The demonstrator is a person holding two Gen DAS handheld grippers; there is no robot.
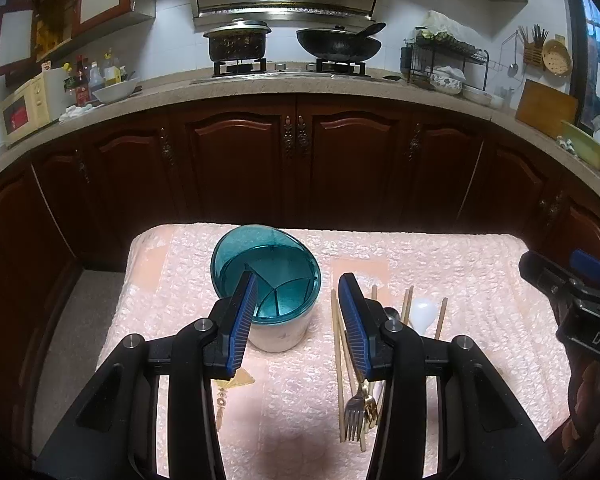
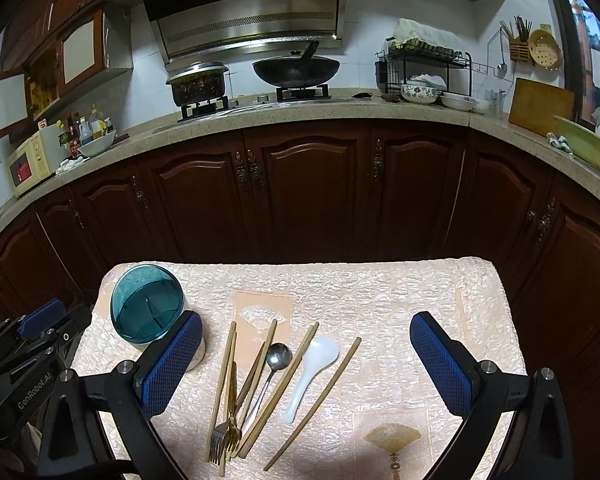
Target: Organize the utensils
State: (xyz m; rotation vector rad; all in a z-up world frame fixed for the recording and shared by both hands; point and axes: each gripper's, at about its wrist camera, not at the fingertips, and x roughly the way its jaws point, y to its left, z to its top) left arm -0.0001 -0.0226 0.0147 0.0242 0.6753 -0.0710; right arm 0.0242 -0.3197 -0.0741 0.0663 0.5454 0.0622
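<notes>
A round utensil holder (image 1: pixel 270 288) with a teal divided top and white base stands on the pink-clothed table; it shows at the left in the right wrist view (image 2: pixel 146 306). Beside it lie loose utensils: several wooden chopsticks (image 2: pixel 278 388), a metal spoon (image 2: pixel 278 358), a white soup spoon (image 2: pixel 314 364) and forks (image 2: pixel 222 440). My left gripper (image 1: pixel 300 312) is open and empty, just in front of the holder. My right gripper (image 2: pixel 306 360) is open and empty above the utensils. In the left wrist view the forks (image 1: pixel 356 408) and the white spoon (image 1: pixel 422 314) lie beside the right finger.
The table (image 2: pixel 400 292) carries a textured pink cloth with a fan print (image 2: pixel 392 438). Dark wooden cabinets (image 2: pixel 312 184) stand behind it under a stone counter with a stove, a pot (image 2: pixel 198 84), a wok (image 2: pixel 296 68) and a dish rack (image 2: pixel 424 70).
</notes>
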